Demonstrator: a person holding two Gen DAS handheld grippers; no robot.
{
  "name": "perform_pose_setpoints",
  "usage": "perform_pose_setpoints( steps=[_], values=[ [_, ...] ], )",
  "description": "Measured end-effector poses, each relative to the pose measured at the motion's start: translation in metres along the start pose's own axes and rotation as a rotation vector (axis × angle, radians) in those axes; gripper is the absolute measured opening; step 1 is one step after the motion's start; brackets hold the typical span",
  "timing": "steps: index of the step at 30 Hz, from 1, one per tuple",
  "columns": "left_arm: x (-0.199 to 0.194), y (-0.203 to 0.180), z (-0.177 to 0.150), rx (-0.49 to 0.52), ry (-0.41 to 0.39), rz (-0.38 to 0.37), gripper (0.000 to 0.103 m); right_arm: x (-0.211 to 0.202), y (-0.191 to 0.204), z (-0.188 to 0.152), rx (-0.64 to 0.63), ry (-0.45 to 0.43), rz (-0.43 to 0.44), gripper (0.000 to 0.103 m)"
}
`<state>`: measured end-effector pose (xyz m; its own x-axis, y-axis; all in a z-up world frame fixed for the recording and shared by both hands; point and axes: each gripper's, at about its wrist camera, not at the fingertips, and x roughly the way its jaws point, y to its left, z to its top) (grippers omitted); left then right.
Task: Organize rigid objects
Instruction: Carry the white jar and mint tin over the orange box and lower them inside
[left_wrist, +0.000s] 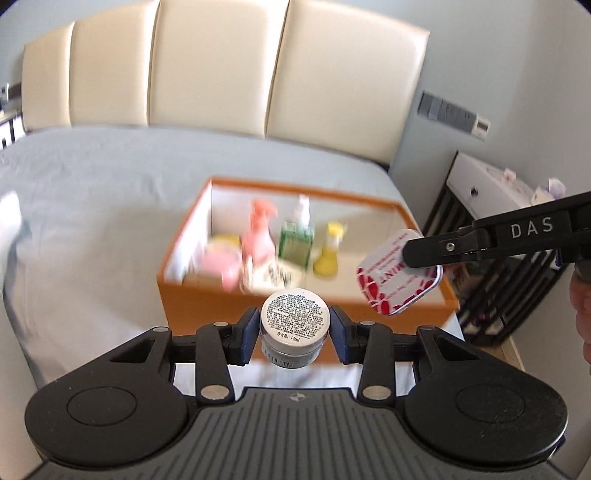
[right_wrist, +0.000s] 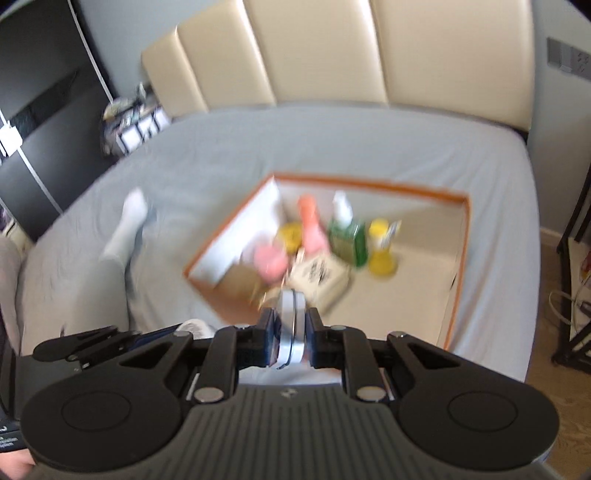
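Observation:
My left gripper (left_wrist: 293, 334) is shut on a small silver jar (left_wrist: 294, 326), its printed bottom label facing the camera. My right gripper (right_wrist: 291, 341) is shut on a flat white mint tin (right_wrist: 291, 325), seen edge-on in the right wrist view. In the left wrist view the same mint tin (left_wrist: 388, 284), white with red print, hangs from the right gripper (left_wrist: 421, 254) over the near right corner of an orange box (left_wrist: 221, 306). The open orange box (right_wrist: 458, 258) lies on the bed and holds a pink bottle (left_wrist: 258, 236), a green bottle (left_wrist: 297, 243), a yellow bottle (left_wrist: 328, 254) and other blurred items.
The grey bed sheet (left_wrist: 92, 206) spreads around the box, with a cream padded headboard (left_wrist: 221, 62) behind. A dark shelf unit (left_wrist: 491, 229) stands right of the bed. A person's leg in a white sock (right_wrist: 129, 221) rests on the bed left of the box.

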<state>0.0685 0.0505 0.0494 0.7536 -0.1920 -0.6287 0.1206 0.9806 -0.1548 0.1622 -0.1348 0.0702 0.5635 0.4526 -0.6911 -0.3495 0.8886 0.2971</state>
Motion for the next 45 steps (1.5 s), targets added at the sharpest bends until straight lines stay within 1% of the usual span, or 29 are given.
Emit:
perform_pose_setpoints(
  steps=[2,4,7,11,15,19,22,24,26,30,32,36,39,40,43,45],
  values=[
    [0.006,-0.002,0.012,0.013,-0.014,-0.004,0.046,0.001,-0.009,0.012,0.025,-0.022,-0.032,0.016],
    [0.014,-0.004,0.024,0.019,-0.017,-0.018,0.046,0.009,-0.021,0.022,0.057,-0.017,-0.066,0.016],
    [0.034,-0.007,0.038,0.022,-0.003,-0.035,0.046,0.030,-0.042,0.035,0.114,0.026,-0.117,0.016],
    [0.066,-0.006,0.051,0.024,0.030,-0.052,0.046,0.064,-0.063,0.042,0.133,0.101,-0.143,0.016],
    [0.095,-0.003,0.056,0.015,0.064,-0.055,0.046,0.094,-0.068,0.044,0.095,0.172,-0.132,0.016],
    [0.114,0.002,0.052,-0.005,0.088,-0.057,0.046,0.119,-0.066,0.044,0.079,0.221,-0.111,0.016],
    [0.122,0.007,0.048,-0.011,0.102,-0.054,0.046,0.136,-0.066,0.044,0.077,0.243,-0.121,0.016],
    [0.126,0.010,0.047,-0.024,0.115,-0.060,0.046,0.146,-0.067,0.045,0.086,0.240,-0.138,0.016],
    [0.129,0.012,0.048,-0.028,0.119,-0.058,0.046,0.154,-0.072,0.045,0.110,0.236,-0.152,0.016],
    [0.132,0.015,0.046,-0.039,0.123,-0.057,0.046,0.165,-0.090,0.041,0.257,0.225,-0.123,0.016],
    [0.133,0.013,0.046,-0.028,0.124,-0.054,0.046,0.168,-0.094,0.040,0.289,0.220,-0.105,0.016],
    [0.136,0.011,0.044,-0.015,0.142,-0.059,0.046,0.174,-0.085,0.039,0.244,0.279,-0.124,0.017],
    [0.137,0.009,0.043,-0.012,0.151,-0.067,0.046,0.175,-0.077,0.039,0.158,0.297,-0.198,0.019],
    [0.137,0.008,0.043,-0.011,0.155,-0.069,0.046,0.175,-0.075,0.039,0.143,0.299,-0.210,0.020],
    [0.136,0.006,0.043,-0.014,0.172,-0.077,0.046,0.177,-0.075,0.039,0.146,0.310,-0.210,0.020],
    [0.136,0.005,0.043,-0.021,0.185,-0.081,0.046,0.175,-0.076,0.040,0.142,0.315,-0.213,0.022]
  ],
)
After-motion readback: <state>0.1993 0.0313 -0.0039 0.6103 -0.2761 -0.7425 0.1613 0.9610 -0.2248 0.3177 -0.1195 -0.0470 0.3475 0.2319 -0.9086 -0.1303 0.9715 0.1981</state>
